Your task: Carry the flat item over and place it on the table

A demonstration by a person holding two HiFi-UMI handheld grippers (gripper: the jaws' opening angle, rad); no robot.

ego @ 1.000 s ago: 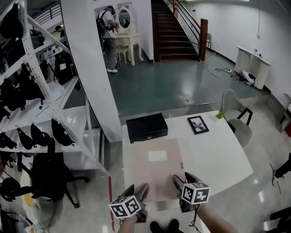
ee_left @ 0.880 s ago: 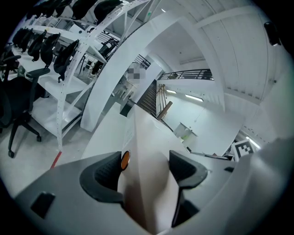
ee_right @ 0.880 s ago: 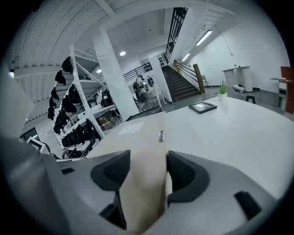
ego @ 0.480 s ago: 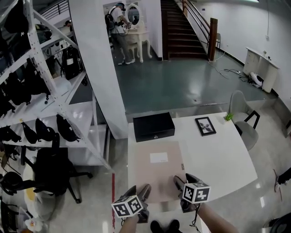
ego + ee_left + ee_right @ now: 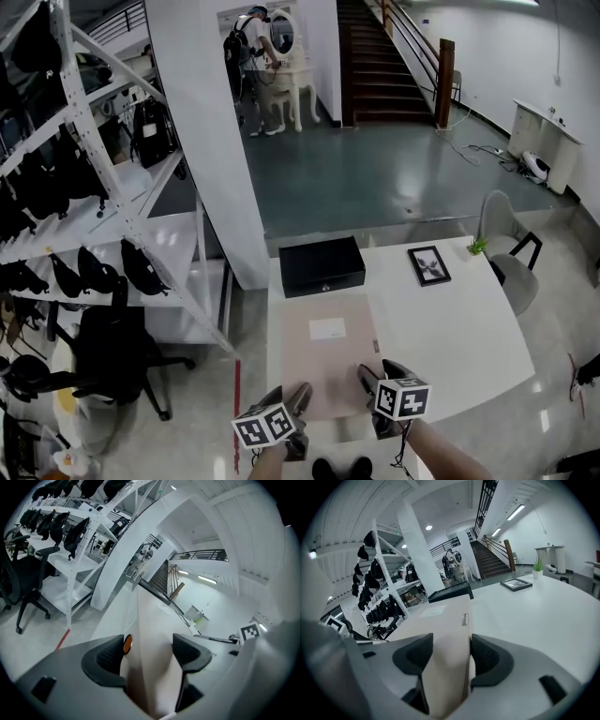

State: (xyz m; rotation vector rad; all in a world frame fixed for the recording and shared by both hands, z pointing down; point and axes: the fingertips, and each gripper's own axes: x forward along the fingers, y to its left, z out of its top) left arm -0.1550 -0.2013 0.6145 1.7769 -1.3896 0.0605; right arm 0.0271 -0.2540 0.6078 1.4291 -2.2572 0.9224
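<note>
— Two things: any container, and what's in it?
— One closed black box (image 5: 322, 265) on the white desk (image 5: 450, 328), well beyond the fingers (image 5: 412, 656); its contents are unseen.
— And the grip?
— The left gripper (image 5: 149, 651) and right gripper (image 5: 451, 656) each clamp the near edge of the flat beige item (image 5: 323, 352). It stretches ahead of them over the desk, stopping just short of the box.

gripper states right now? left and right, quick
Left gripper: closed on the flat beige folder, at its near edge.
Right gripper: closed on the same folder.
</note>
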